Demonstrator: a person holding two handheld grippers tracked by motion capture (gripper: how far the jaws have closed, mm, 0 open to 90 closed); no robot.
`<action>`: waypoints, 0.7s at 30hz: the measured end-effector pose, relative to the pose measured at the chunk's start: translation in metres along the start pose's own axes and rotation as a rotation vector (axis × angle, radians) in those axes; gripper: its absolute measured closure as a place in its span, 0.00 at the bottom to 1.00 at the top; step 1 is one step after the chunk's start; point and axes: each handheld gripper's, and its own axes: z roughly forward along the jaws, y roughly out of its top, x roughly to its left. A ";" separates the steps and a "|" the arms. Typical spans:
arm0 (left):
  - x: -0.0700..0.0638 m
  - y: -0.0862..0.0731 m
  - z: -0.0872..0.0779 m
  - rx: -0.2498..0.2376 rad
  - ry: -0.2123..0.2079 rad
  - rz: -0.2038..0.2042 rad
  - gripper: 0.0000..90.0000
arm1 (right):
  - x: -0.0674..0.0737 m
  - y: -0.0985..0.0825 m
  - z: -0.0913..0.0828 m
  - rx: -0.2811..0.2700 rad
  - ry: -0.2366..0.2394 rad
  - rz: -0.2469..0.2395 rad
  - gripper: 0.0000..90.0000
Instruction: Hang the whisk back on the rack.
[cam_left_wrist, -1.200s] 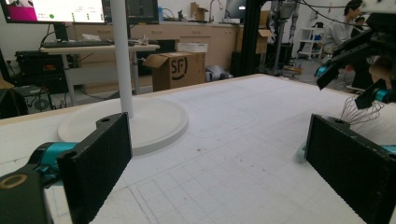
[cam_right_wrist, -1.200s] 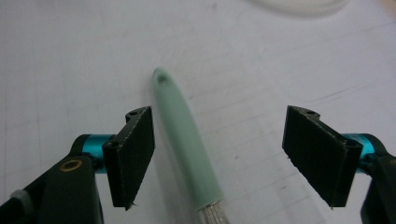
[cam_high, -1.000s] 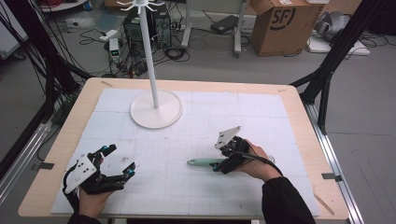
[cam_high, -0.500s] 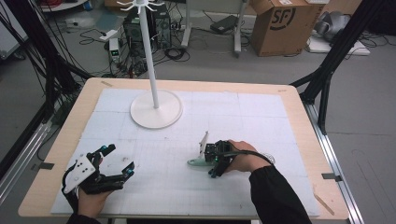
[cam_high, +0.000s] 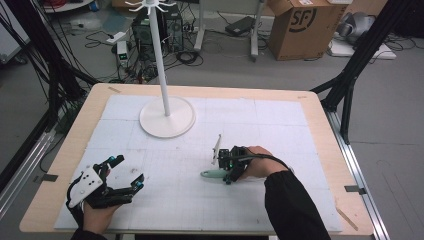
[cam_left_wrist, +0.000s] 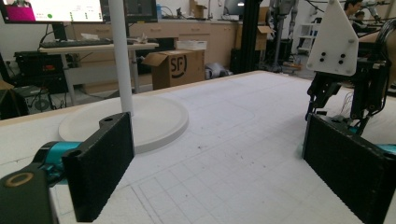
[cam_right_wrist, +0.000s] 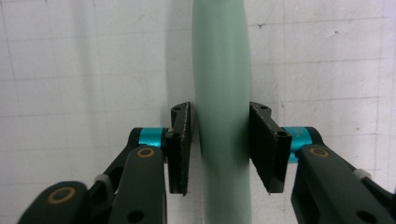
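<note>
Right gripper (cam_high: 227, 172) shifted leftward over the last second along the pale green handle (cam_high: 211, 174) and tipped nose-down, grey plate (cam_high: 216, 149) now standing on edge rather than lying flat. Seen along its own jaws, straddling the handle (cam_right_wrist: 222, 70) squarely, one black pad at each flank, the right-hand one apparently touching, a thin dark sliver left at the other; firmly clamped or a last bit short of it, cannot tell. Handle itself lying flat on the white gridded mat (cam_high: 280, 130), just right of the table's middle, rounded end poking out to the left of the gripper, far end hidden under the hand; same spot as a second ago, so not yet lifted or dragged. Well apart from the white hook stand (cam_high: 167, 117) at the back of the mat. Left gripper (cam_high: 129, 170) unchanged: parked at the near left corner, jaws spread wide with nothing between them, aimed across the mat toward the stand's base and the other hand. Likely meaning: approach finished, grasp being settled at mid-handle, a sound place for balance. Next step probably a final squeeze, then a straight lift; worth checking for slip, given the smooth, rounded look of the handle. Kind of tool on the hidden end not identifiable.
</note>
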 end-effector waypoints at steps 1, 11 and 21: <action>0.000 0.000 0.000 0.002 0.000 0.002 0.11 | 0.001 0.001 0.000 0.002 -0.004 -0.005 0.72; 0.000 0.001 -0.001 -0.010 0.010 0.010 0.11 | 0.010 0.002 -0.005 -0.023 -0.069 -0.051 0.76; 0.002 0.000 -0.005 -0.012 0.027 0.002 0.11 | 0.005 -0.012 -0.043 -0.287 -0.105 0.009 0.76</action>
